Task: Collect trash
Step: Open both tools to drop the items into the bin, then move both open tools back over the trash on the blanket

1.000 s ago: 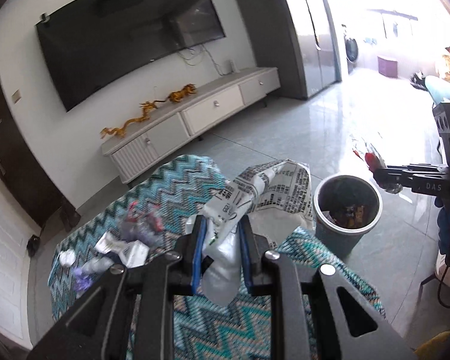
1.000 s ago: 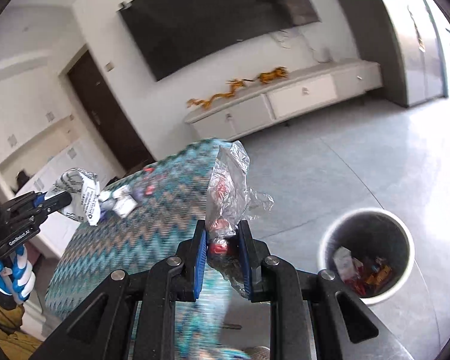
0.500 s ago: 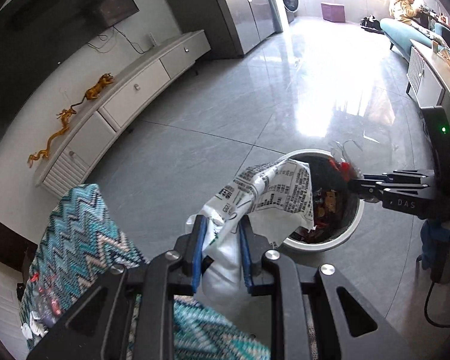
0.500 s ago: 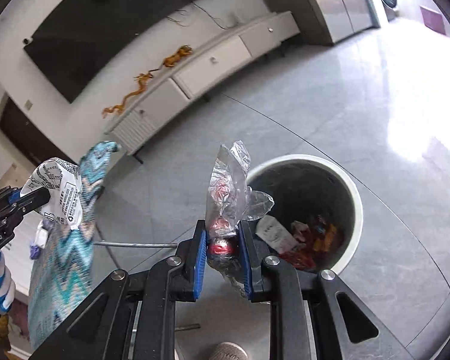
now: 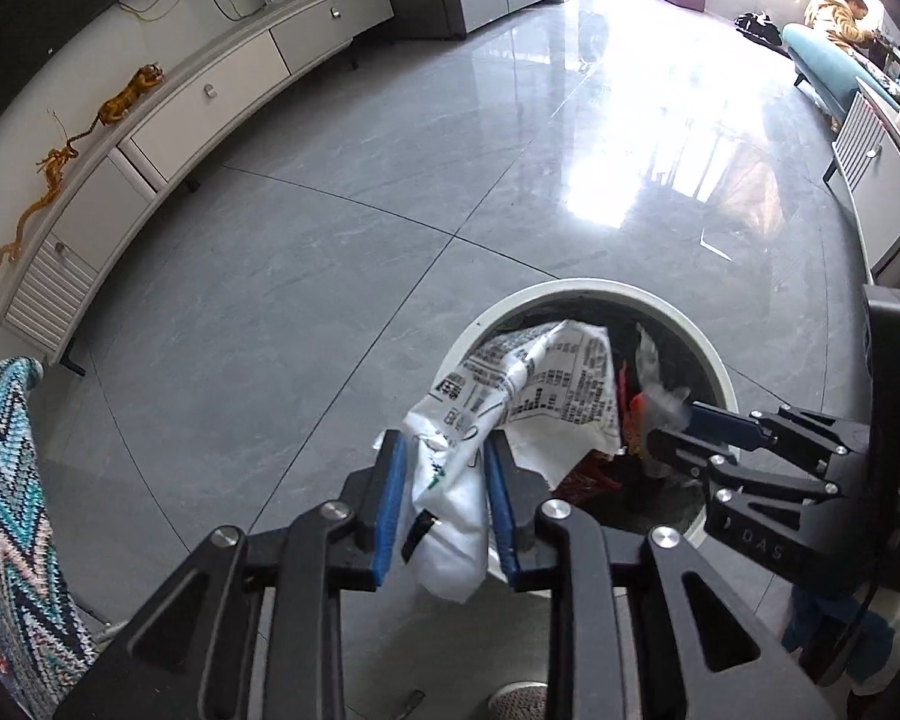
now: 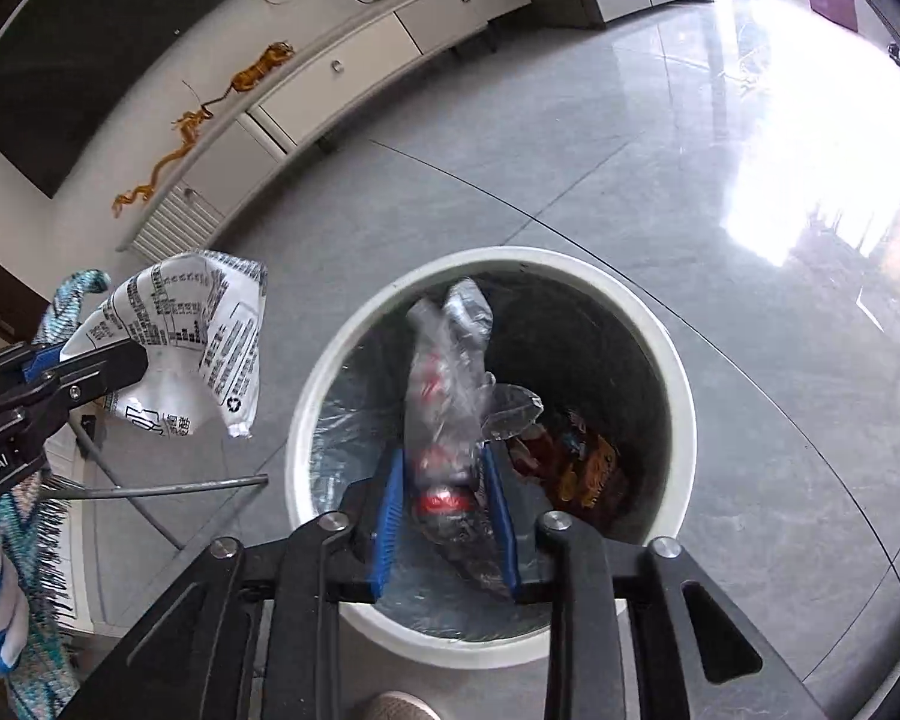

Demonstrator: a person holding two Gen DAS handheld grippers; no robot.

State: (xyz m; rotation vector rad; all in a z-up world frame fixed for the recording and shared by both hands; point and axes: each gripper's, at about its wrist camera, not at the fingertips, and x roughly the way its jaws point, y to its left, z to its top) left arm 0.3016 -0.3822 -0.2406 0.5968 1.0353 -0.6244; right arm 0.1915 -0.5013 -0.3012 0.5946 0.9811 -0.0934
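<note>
Both grippers' jaws just opening over bin (image 6: 678, 372).

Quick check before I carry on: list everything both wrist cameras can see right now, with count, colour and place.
trash bin: one, white rim, dark liner, on the floor under both grippers
printed white bag: one, white with black print, between the left jaws by the bin's rim
clear plastic wrapper: one, clear with red, between the right jaws above the bin's mouth
snack wrappers: a few, red and orange, inside the bin
zigzag cloth: one, teal and white, left edge
TV cabinet: one, white, along the wall
dragon ornament: gold, on the cabinet
sofa: teal, far right
left gripper: black, blue pads, jaws have just been opening
right gripper: the same, jaws just opening
</note>
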